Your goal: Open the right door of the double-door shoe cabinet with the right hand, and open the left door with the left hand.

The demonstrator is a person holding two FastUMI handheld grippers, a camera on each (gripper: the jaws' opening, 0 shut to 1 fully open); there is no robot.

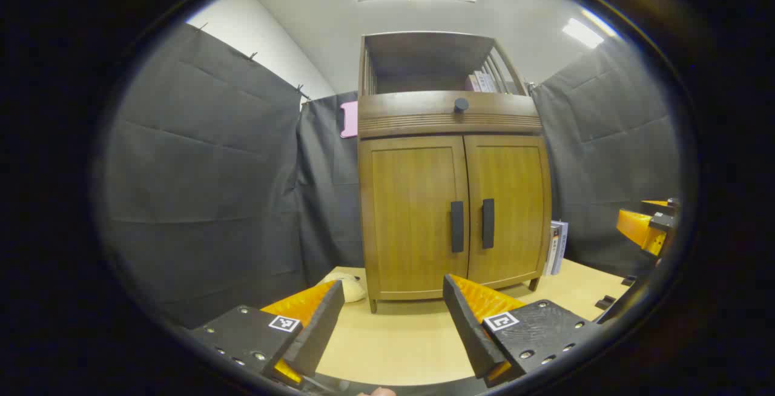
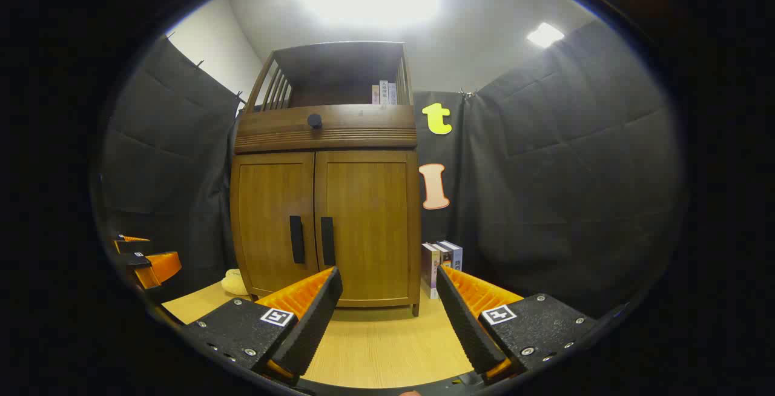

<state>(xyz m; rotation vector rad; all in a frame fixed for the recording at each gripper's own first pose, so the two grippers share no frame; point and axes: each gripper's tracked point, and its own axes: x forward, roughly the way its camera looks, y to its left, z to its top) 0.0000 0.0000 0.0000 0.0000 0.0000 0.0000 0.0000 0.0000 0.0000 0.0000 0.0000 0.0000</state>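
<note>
Both grippers hang wide open and empty over the table (image 1: 399, 335), the left gripper (image 1: 393, 314) and right gripper (image 2: 387, 305) each facing the cabinet (image 1: 451, 202) standing at the table's far side, well apart from it. Its left door (image 1: 413, 217) and right door (image 1: 508, 211) are shut, handles side by side. The left gripper view catches a pale object (image 1: 348, 287) by the cabinet's left foot; the right gripper view shows books (image 2: 441, 260) standing right of it.

The shoe cabinet (image 2: 324, 226) stands on the tabletop (image 2: 381, 347) with both doors closed, its two dark handles (image 2: 312, 240) side by side. The right tongs (image 2: 387, 317) hang spread apart before it, touching nothing. Books (image 2: 441, 266) stand just right of the cabinet.
</note>
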